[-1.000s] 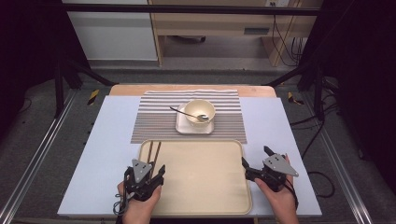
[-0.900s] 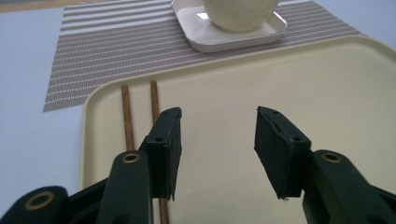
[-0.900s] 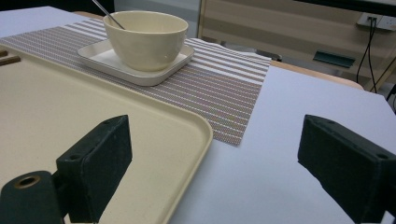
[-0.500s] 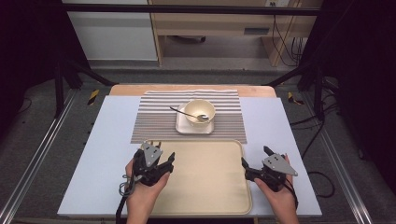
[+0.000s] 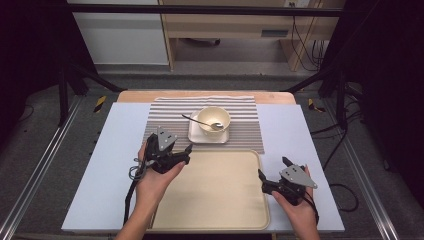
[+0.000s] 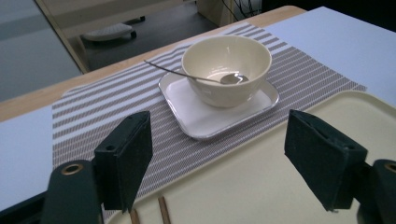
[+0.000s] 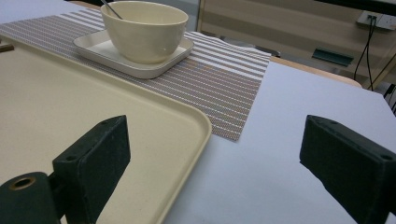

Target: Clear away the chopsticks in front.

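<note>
At the left, the left gripper (image 5: pixel 188 154) hangs above the near left corner of the tray (image 5: pixel 215 200). Its jaws have just been opening; they stand spread with nothing between them. Just under it, in the left gripper view, we see the ends of the chopsticks (image 6: pixel 163 211) lying on the tray, side by side. We judge them light, stiff and thin; they can roll or slip apart easily, so we would pinch both together near the middle, across their length.

Further on, the bowl (image 6: pixel 219 88) stands on a square plate (image 6: pixel 201 116) on the striped mat (image 5: pixel 245 130), with a spoon (image 6: pixel 187 75) leaning loose inside. The bowl looks smooth and hard, perhaps breakable, and heavier than the sticks. We think the rim is the place to grip, on the side away from the spoon, and level, so that the spoon does not slide out.

At the right, the right gripper (image 5: pixel 273 168) hovers at the right edge of the tray, jaws wide apart and empty.
</note>
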`<state>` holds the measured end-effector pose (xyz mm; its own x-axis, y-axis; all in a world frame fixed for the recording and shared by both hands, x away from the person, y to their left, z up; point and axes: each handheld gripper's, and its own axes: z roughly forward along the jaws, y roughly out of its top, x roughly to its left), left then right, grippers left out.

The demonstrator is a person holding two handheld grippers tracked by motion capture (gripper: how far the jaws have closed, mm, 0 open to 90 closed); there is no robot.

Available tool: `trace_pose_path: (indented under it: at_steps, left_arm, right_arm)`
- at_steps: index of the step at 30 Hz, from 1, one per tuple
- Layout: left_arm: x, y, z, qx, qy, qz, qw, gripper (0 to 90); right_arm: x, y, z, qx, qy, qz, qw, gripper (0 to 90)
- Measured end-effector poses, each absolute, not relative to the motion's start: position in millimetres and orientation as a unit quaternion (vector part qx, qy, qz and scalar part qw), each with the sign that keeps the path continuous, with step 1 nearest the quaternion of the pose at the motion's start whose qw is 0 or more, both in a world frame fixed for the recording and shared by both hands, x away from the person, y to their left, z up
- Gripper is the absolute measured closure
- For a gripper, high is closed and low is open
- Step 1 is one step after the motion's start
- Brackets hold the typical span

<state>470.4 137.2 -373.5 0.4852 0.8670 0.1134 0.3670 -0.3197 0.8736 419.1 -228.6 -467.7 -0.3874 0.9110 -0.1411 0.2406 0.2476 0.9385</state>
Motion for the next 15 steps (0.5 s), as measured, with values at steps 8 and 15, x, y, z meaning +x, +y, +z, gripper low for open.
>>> trace_pose_path:
  at_steps: [8,15]
  left_arm:
    - [485,140,-367,0.748,0.416,0.290,0.428,20.4]
    - [494,139,-362,0.751,0.407,0.298,0.426,20.1]
  right_arm:
    - [418,-229,-465,0.404,0.692,0.464,0.378,8.3]
    - [413,-228,-460,0.386,0.682,0.484,0.390,7.8]
